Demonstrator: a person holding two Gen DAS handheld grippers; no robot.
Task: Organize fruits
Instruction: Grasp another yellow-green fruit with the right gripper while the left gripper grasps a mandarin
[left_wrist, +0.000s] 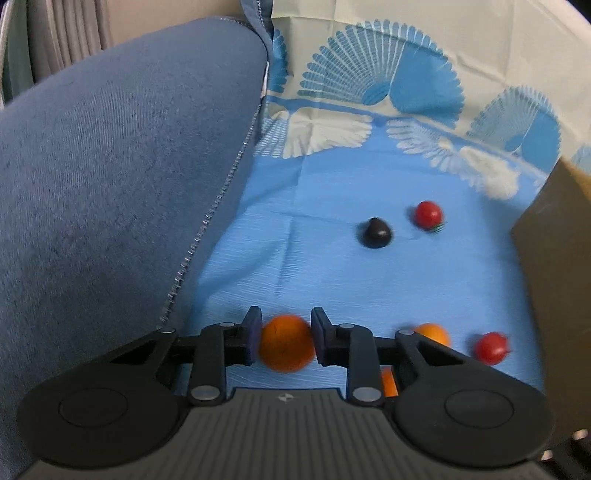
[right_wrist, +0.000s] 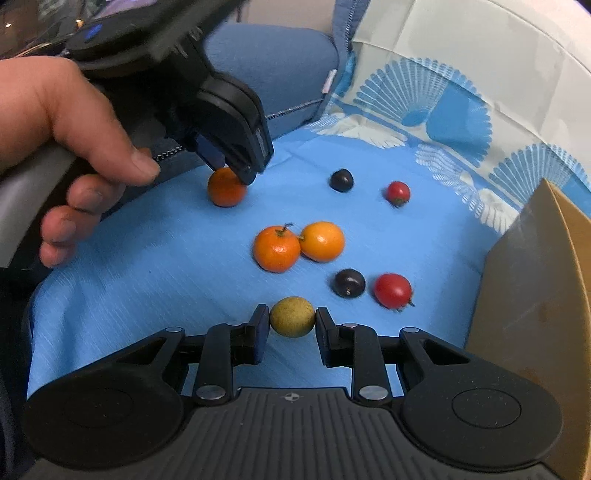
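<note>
Small fruits lie on a blue cloth (right_wrist: 147, 258). My left gripper (left_wrist: 286, 314) is shut on an orange (left_wrist: 286, 347), one pad against each side; the right wrist view shows the same gripper (right_wrist: 240, 173) tilted down over that orange (right_wrist: 226, 188) at the far left. My right gripper (right_wrist: 291, 312) is shut on a yellow-green round fruit (right_wrist: 292, 316) near the cloth's front. Between them sit two oranges (right_wrist: 277, 249) (right_wrist: 322, 242) touching each other, two dark plums (right_wrist: 341, 180) (right_wrist: 349, 283) and two red tomatoes (right_wrist: 398, 192) (right_wrist: 393, 290).
A brown cardboard box (right_wrist: 535, 295) stands along the right edge of the cloth. A large blue cushion (left_wrist: 110, 166) rises on the left, close to the left gripper. A person's hand (right_wrist: 74, 129) holds the left gripper's handle. A fan-patterned cloth (left_wrist: 369, 92) covers the back.
</note>
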